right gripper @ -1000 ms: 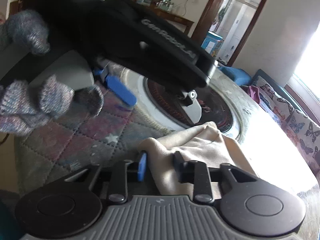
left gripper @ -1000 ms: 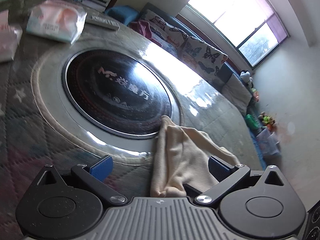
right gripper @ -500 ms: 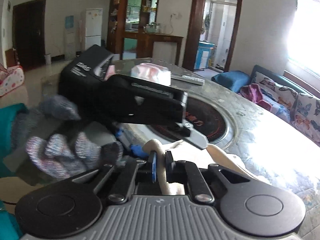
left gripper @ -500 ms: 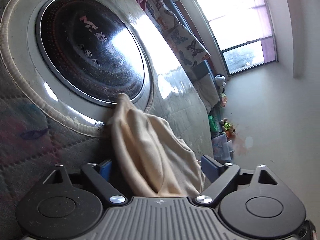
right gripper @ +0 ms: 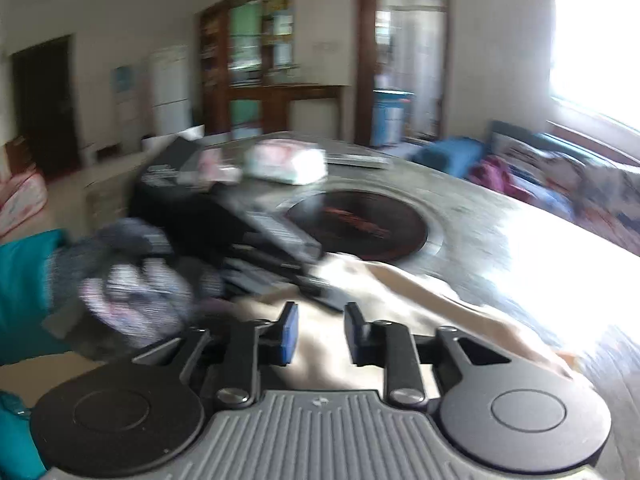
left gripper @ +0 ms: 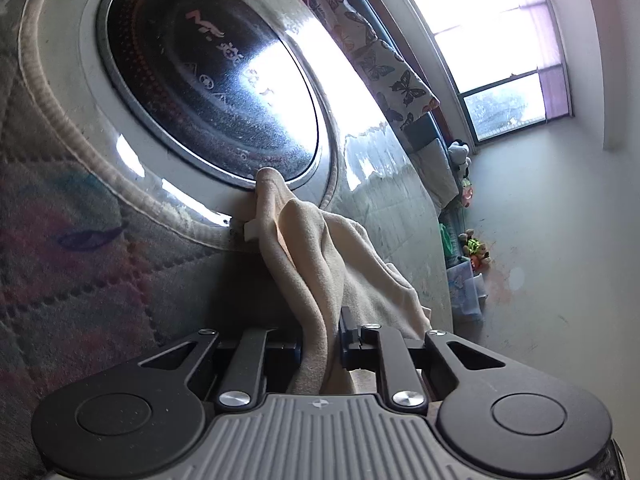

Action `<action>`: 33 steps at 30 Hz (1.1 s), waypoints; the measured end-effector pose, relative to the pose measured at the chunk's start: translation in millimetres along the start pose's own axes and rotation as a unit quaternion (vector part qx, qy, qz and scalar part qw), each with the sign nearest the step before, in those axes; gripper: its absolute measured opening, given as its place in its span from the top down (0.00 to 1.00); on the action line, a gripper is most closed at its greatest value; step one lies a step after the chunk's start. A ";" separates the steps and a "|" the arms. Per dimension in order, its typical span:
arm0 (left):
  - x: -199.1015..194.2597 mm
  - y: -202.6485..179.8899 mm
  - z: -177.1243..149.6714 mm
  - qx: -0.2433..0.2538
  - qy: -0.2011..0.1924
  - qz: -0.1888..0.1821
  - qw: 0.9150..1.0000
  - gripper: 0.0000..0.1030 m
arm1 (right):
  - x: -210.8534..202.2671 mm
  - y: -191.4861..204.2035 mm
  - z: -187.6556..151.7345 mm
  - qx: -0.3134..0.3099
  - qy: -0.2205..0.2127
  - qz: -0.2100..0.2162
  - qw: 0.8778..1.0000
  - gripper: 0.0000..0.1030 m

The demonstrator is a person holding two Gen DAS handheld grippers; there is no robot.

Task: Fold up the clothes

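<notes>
A cream cloth (left gripper: pixel 316 248) lies bunched on the table, one tip reaching the rim of the black round hotplate (left gripper: pixel 208 80). My left gripper (left gripper: pixel 320 348) is shut on a fold of this cloth, which runs up from between its fingers. In the blurred right wrist view the cloth (right gripper: pixel 420 292) spreads on the table just beyond my right gripper (right gripper: pixel 322 332). That gripper's fingers stand apart, and nothing is pinched between them. A gloved hand (right gripper: pixel 132 280) holds the left gripper's black body (right gripper: pixel 224 232) close on the left.
A quilted cover (left gripper: pixel 60 260) lies over the table around the hotplate. A tissue pack (right gripper: pixel 288 162) and a remote (right gripper: pixel 356 158) sit at the far side. A sofa with butterfly cushions (left gripper: pixel 384 68) runs under the window.
My left gripper has closed onto the cloth fold. My right gripper, shut on the cloth half a second ago, has opened and is moving, which blurs its view.
</notes>
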State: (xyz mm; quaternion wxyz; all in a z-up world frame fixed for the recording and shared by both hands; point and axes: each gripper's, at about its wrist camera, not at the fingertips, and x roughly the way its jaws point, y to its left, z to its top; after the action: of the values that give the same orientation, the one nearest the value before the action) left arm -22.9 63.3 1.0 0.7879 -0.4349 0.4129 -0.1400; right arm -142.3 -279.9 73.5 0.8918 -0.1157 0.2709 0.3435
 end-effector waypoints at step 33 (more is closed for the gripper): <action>3.8 -52.8 -16.7 0.138 -0.026 0.082 0.987 0.83 | -28.0 -127.3 -53.7 0.257 -0.039 -0.054 0.964 0.91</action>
State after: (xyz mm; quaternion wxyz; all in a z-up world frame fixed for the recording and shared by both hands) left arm -26.1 20.9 36.6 0.8595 -0.2903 0.4034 -0.1191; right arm -95.3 -410.2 47.4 0.9185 0.1163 0.3086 0.2184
